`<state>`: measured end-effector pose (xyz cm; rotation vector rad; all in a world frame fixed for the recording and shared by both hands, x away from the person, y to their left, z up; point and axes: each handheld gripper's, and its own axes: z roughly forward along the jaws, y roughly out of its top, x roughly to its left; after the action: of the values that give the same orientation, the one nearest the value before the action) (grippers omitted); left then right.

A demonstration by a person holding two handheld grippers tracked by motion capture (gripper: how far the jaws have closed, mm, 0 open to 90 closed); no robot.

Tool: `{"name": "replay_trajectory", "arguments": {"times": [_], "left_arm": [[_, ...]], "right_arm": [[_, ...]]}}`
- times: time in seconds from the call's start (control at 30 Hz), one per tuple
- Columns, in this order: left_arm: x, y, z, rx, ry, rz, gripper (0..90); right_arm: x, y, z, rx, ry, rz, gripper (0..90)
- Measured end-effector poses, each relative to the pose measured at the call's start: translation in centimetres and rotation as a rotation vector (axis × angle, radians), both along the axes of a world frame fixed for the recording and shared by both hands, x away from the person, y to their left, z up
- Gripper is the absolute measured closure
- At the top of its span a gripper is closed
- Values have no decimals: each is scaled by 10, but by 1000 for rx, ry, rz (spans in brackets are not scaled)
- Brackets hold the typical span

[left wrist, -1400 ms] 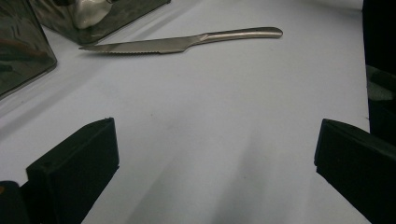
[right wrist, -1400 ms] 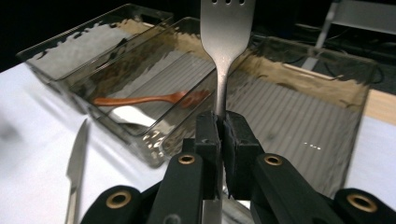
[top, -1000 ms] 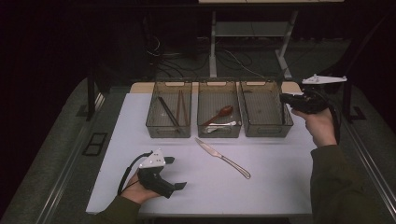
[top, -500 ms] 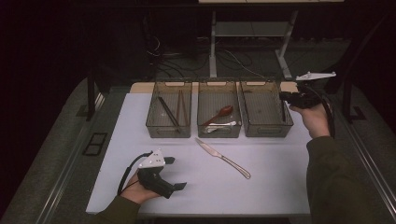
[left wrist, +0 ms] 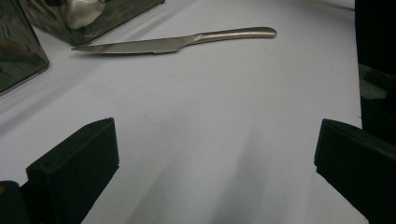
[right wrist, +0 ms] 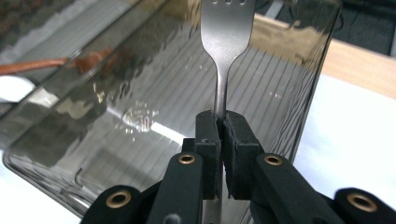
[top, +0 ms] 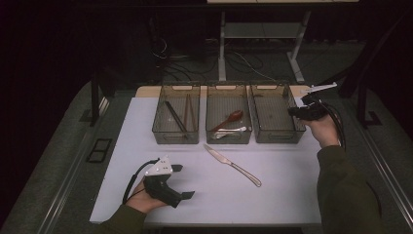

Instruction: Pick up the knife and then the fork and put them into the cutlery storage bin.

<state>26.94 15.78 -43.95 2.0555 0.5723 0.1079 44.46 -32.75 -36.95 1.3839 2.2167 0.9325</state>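
Observation:
My right gripper [right wrist: 222, 122] is shut on the neck of a steel fork [right wrist: 225, 42], whose tines point out over the right clear bin [right wrist: 116, 140]. From above, the right gripper [top: 294, 112] hangs at that bin's [top: 273, 136] right rim; the fork itself is too dark to make out there. A steel knife [top: 232, 165] lies on the white table between the bins and me. My left gripper [top: 182, 183] rests on the table at the near left, open, with nothing between its jaws; the knife [left wrist: 177, 42] lies ahead of it.
Three clear bins stand in a row at the back. The left bin [top: 176, 136] holds dark chopsticks. The middle bin [top: 228, 139] holds a brown spoon [top: 228, 120] and a white spoon [top: 230, 131]. Table edges drop off to dark floor on both sides.
My right gripper has come down and leftward with the fork, from above the table's right edge to the right bin's rim. The left gripper and the knife have stayed put.

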Motion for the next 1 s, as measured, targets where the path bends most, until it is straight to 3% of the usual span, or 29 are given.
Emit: {"name": "replay_trajectory", "arguments": {"times": [0.33,0.53,0.6,0.67,0.77,0.83,1.0], "left_arm": [[0,0,0,0,0,-3,0],[0,0,0,-2,0,-4,0],[0,0,0,-1,-1,-5,0],[0,0,0,-3,-2,-6,0],[0,0,0,-3,-3,-6,0],[0,0,0,-4,-3,-6,0],[0,0,1,1,-1,-6,0]], "right_arm": [[5,2,-12,-31,65,3,850],[9,6,-18,-63,72,-3,842],[11,10,-19,-71,82,-2,817],[11,13,-21,-87,80,-9,732],[11,15,-20,-70,65,-18,669],[10,13,-17,-13,57,-14,646],[2,14,-5,45,30,-14,581]]}}
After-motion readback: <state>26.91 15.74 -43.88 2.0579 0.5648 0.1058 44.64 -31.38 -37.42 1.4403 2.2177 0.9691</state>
